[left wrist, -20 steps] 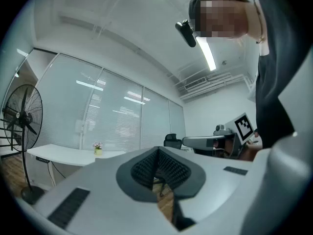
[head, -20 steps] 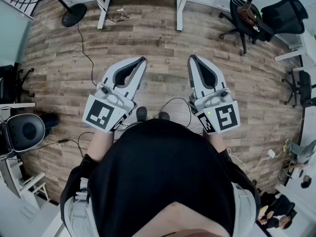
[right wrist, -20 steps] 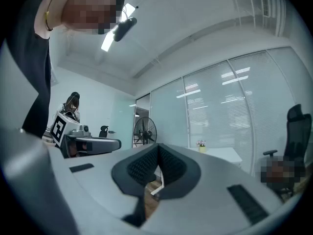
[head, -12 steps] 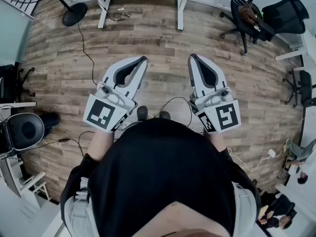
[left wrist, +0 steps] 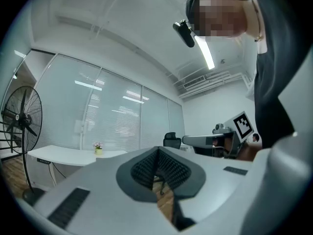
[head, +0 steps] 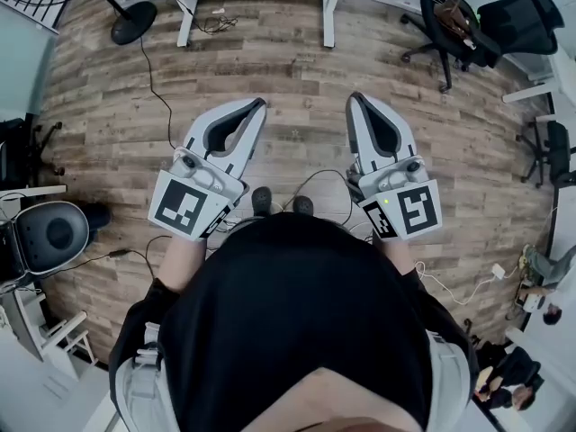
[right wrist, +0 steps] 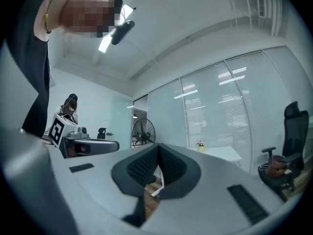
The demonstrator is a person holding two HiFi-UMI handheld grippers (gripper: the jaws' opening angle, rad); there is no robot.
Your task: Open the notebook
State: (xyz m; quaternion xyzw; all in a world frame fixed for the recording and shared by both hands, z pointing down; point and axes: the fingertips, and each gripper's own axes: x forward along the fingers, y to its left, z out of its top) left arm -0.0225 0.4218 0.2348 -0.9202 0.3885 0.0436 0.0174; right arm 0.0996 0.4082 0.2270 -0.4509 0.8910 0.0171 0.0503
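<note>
Both closed, empty: left gripper, right gripper | plank floor with cable | office chair, fan, white desk

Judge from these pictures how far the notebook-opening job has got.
Nothing looks done: no notebook shows in any view. In hand: nothing; the left tool and right tool are both shut and empty, held above the wooden floor. Left: finding the notebook and opening it, the whole job.

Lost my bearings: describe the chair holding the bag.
In the head view, follow the wood floor to its far right corner, past the white desk legs. The office chair there carries a brown bag; its bulkier black neighbour carries none.
</note>
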